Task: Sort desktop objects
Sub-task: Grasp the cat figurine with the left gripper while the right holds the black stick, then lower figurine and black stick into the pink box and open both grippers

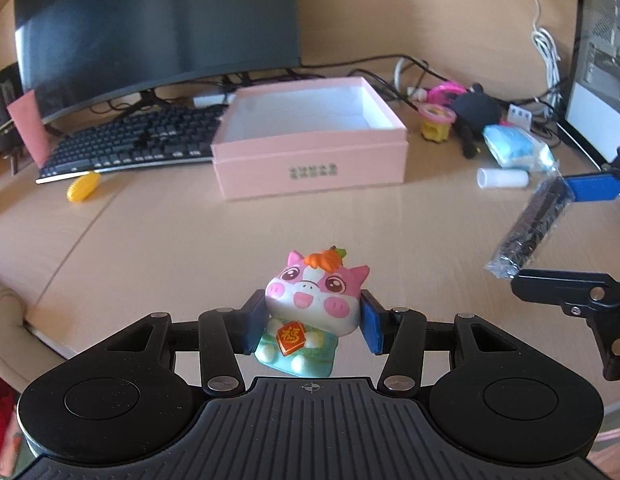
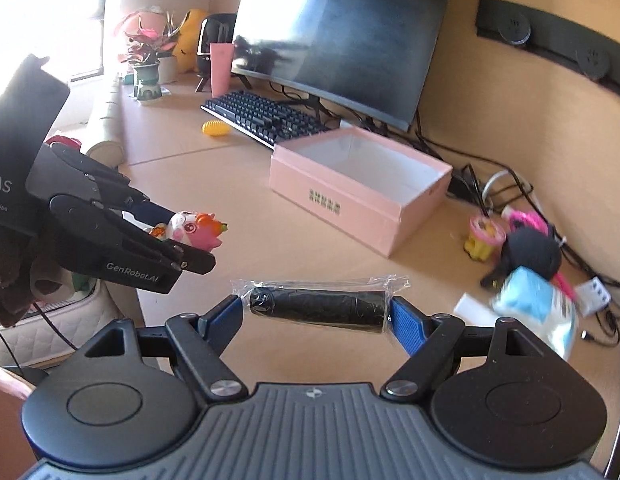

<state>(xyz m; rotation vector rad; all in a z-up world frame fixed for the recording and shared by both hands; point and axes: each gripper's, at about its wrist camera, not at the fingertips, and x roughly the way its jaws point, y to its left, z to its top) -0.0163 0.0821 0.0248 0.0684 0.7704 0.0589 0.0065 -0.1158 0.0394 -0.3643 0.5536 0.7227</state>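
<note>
My left gripper [image 1: 313, 320] is shut on a pink and white pig toy [image 1: 315, 294] and holds it above the desk in front of the pink open box [image 1: 310, 160]. It also shows in the right wrist view [image 2: 194, 230]. My right gripper [image 2: 315, 314] is shut on a black roll in clear wrap [image 2: 317, 306], held endwise between the blue pads above the desk. The roll shows at the right of the left wrist view [image 1: 529, 228]. The pink box [image 2: 349, 196] looks empty inside.
A black keyboard [image 1: 126, 144] and monitor [image 1: 150, 28] stand behind the box. A yellow ridged toy [image 1: 84, 187] lies by the keyboard. At the right lie a white tube [image 1: 502, 179], a blue and white packet [image 1: 513, 148], a black pouch [image 1: 475, 110], a yellow-pink toy [image 1: 435, 122] and cables.
</note>
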